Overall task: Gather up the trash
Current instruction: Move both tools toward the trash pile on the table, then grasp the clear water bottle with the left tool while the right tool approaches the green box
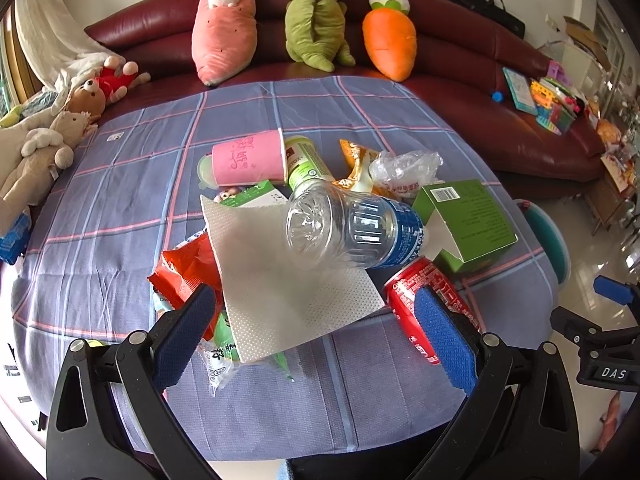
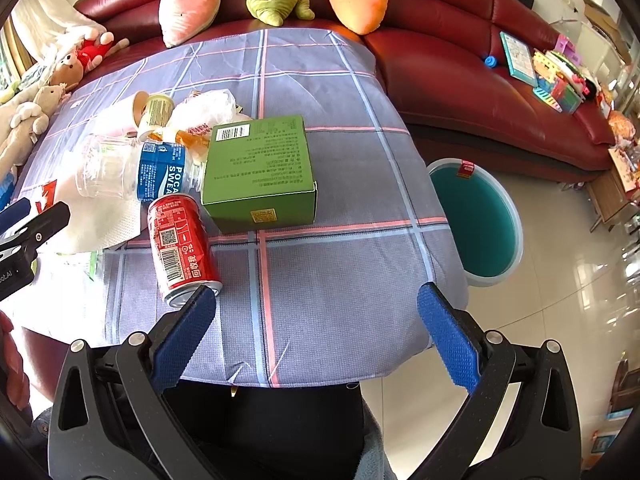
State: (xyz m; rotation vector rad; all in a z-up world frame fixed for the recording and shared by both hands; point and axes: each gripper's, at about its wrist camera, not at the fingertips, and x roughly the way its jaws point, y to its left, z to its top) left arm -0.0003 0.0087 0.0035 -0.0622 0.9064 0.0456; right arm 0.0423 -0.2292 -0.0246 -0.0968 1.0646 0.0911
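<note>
Left wrist view: your left gripper (image 1: 320, 312) is spread wide and empty over a napkin (image 1: 280, 280), a clear bottle (image 1: 344, 228) lying on it. Right wrist view: your right gripper (image 2: 316, 316) gapes empty; red can (image 2: 182, 248) beside green box (image 2: 260, 168); teal bin (image 2: 480, 220) on the floor beside the table (image 2: 340, 280).

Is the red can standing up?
No, the red can lies on its side on the checked tablecloth, beside the green box.

We see our left gripper (image 1: 314, 324) and right gripper (image 2: 316, 326) alike: black plastic frames with triangular cut-outs, silver screws at the pivots, and jaws faced with blue textured pads (image 2: 186, 338).
</note>
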